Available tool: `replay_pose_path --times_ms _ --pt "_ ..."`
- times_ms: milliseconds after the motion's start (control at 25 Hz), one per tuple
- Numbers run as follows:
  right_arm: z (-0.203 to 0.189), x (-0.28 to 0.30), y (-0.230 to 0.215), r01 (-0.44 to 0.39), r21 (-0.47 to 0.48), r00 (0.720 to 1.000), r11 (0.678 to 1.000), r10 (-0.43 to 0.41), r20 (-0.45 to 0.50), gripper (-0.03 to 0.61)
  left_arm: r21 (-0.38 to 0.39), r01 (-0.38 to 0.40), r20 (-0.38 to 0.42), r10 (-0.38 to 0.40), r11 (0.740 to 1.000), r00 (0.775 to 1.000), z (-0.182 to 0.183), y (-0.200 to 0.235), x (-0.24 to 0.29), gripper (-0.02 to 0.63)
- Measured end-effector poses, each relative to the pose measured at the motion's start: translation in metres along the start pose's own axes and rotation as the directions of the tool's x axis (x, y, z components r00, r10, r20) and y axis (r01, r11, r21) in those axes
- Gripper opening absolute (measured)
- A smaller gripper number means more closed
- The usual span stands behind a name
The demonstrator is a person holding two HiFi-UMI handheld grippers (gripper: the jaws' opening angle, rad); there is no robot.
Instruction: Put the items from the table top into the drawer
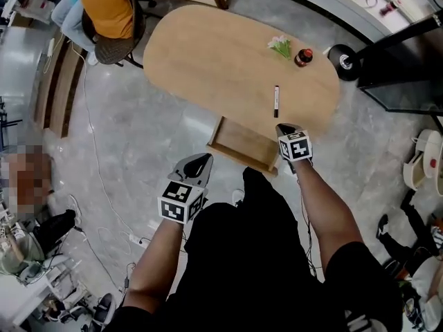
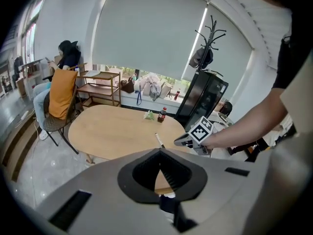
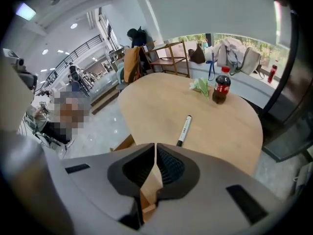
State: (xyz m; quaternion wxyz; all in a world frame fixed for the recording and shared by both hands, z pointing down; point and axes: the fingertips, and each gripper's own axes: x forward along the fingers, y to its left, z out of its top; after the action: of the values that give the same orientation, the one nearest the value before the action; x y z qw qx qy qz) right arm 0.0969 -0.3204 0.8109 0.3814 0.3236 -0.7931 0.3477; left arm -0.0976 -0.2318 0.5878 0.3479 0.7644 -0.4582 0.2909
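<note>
Logging marker (image 1: 276,101) on desk (image 1: 208,61), near the edge above the open drawer (image 1: 242,144).
Long axis runs away from us, dark cap nearest; our left hand-held gripper (image 2: 159,152) and right hand-held gripper (image 3: 155,146) both closed, empty.

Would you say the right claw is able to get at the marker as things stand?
Probably yes: the right claw hangs by the table, just short of the marker, with only bare tabletop between them. Its jaws are together and must open first.
</note>
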Motion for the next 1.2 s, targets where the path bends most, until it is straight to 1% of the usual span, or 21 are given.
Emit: replay_pose_path --times_ms 160,320,360,480,640,840,880,920,960,1080,1200 --pt "0.005 0.052 -0.028 0.012 -0.021 0.998 1.0 -0.013 -0.06 0.005 -0.034 -0.017 -0.048 0.015 0.999 0.999 -0.005 0.016 0.023 0.002" --pt "0.01 0.089 -0.057 0.051 -0.024 0.994 0.998 -0.053 -0.098 0.009 -0.063 -0.016 -0.099 0.01 0.998 0.995 -0.015 0.022 0.038 0.002" --pt "0.013 0.096 -0.063 0.056 -0.021 0.993 0.998 -0.058 -0.103 0.019 -0.069 -0.013 -0.111 0.005 0.998 0.994 -0.019 0.022 0.041 0.002" --pt "0.017 0.116 -0.078 0.07 0.003 0.99 0.998 -0.069 -0.127 0.102 -0.078 -0.006 -0.141 -0.005 0.997 0.99 -0.032 0.019 0.045 0.002" --pt "0.021 0.136 -0.095 0.108 0.038 0.983 0.993 -0.101 -0.152 0.104 -0.089 -0.008 -0.163 -0.006 0.996 0.987 -0.042 0.024 0.052 0.002" --pt "0.016 0.151 -0.1 0.129 0.066 0.974 0.989 -0.114 -0.197 0.104 -0.089 0.01 -0.167 -0.025 0.996 0.986 -0.041 0.027 0.059 0.002" --pt "0.014 0.152 -0.101 0.14 0.074 0.971 0.987 -0.122 -0.204 0.099 -0.087 0.016 -0.168 -0.03 0.996 0.985 -0.04 0.026 0.06 0.002" --pt "0.013 0.152 -0.103 0.153 0.081 0.969 0.985 -0.133 -0.208 0.081 -0.084 0.02 -0.17 -0.035 0.996 0.985 -0.041 0.027 0.061 0.002" --pt "0.012 0.151 -0.104 0.163 0.087 0.967 0.983 -0.142 -0.21 0.063 -0.083 0.024 -0.173 -0.038 0.996 0.984 -0.041 0.027 0.062 0.002" --pt "0.012 0.149 -0.105 0.173 0.093 0.966 0.981 -0.15 -0.211 0.06 -0.079 0.036 -0.183 -0.05 0.996 0.982 -0.045 0.031 0.063 0.002" --pt "0.017 0.141 -0.1 0.161 0.101 0.975 0.982 -0.142 -0.174 0.059 -0.071 0.045 -0.186 -0.058 0.996 0.981 -0.048 0.035 0.065 0.002"
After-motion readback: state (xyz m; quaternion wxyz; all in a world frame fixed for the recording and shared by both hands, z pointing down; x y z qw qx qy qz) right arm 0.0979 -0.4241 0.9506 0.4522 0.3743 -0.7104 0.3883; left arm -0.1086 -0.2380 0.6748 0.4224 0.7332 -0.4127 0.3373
